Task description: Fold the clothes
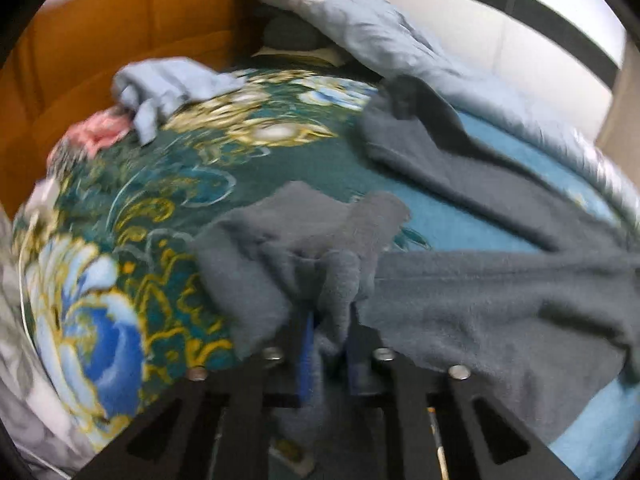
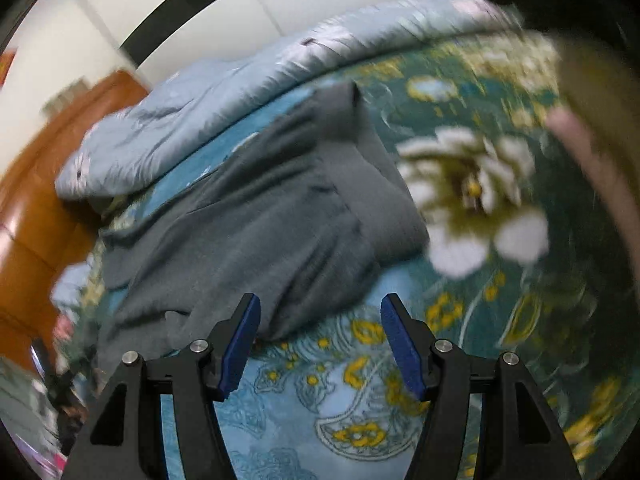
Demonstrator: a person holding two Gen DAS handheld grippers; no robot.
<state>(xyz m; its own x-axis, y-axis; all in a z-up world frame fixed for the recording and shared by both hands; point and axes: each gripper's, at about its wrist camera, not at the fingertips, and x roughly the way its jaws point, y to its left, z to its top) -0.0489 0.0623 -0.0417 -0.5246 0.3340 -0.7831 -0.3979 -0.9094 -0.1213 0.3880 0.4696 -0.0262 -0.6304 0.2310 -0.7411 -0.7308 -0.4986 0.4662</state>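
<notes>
A grey fleece garment [image 1: 500,300] lies spread on a bed with a teal floral blanket [image 1: 168,200]. My left gripper [image 1: 330,320] is shut on a bunched edge of the garment, which drapes over the fingers. In the right wrist view the same grey garment [image 2: 260,220] lies crumpled ahead and to the left. My right gripper [image 2: 320,336] is open and empty, its blue pads [image 2: 244,344] just above the blanket [image 2: 460,320] at the garment's near edge.
A light blue quilt [image 1: 380,36] is heaped along the bed's far side, also in the right wrist view [image 2: 208,108]. A light blue cloth [image 1: 168,88] and a pink cloth [image 1: 100,128] lie near the brown headboard [image 1: 100,40]. White wall panels stand behind.
</notes>
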